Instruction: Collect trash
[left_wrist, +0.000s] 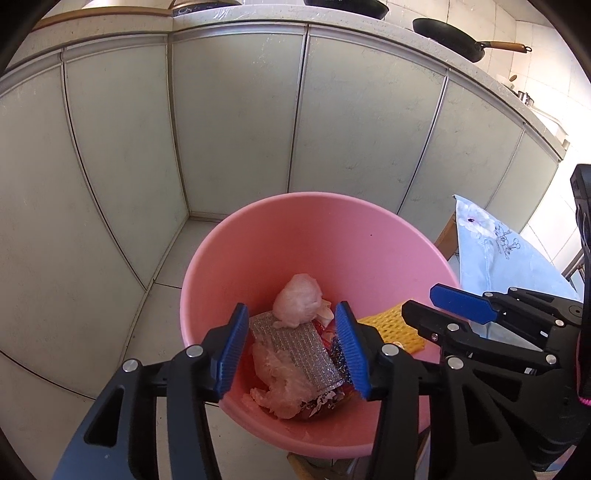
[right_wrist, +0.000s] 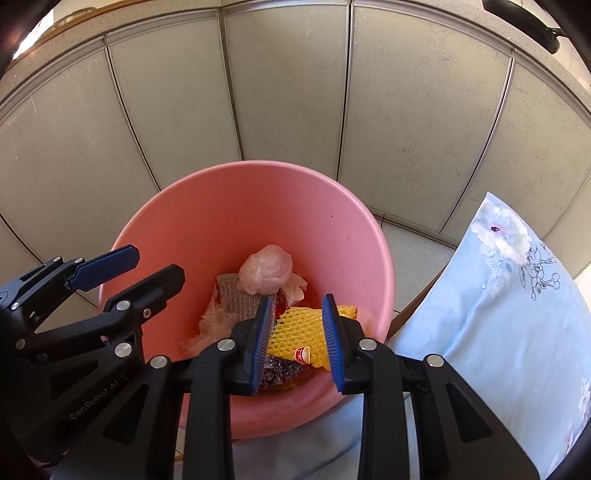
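Your left tongs (left_wrist: 291, 354) fill the bottom of the left wrist frame, spread wide with nothing pinched between the blue pads. Your right tongs (right_wrist: 299, 343) sit low in the right wrist frame, parted too; the yellow foam net (right_wrist: 306, 332) shows between them, but no pad seems to press it.

Just past both tips, in mid-frame, stands the pink bin (left_wrist: 314, 229). The trash lies in its bottom: a silver mesh sheet (left_wrist: 295, 343), a pale wad (left_wrist: 299, 302), crumpled film (left_wrist: 277, 380) and the net.

To the right, a floral pillow (right_wrist: 498, 314) lies beside the bin. Grey cabinet doors (left_wrist: 236, 122) fill the background, with a black pan (left_wrist: 450, 35) on the table at upper right.

Watch the risks: the two tongs hang near each other over one rim, so pulling out carelessly could knock them together or tip the bin. The net's open weave could also snag a pad and ride back out.
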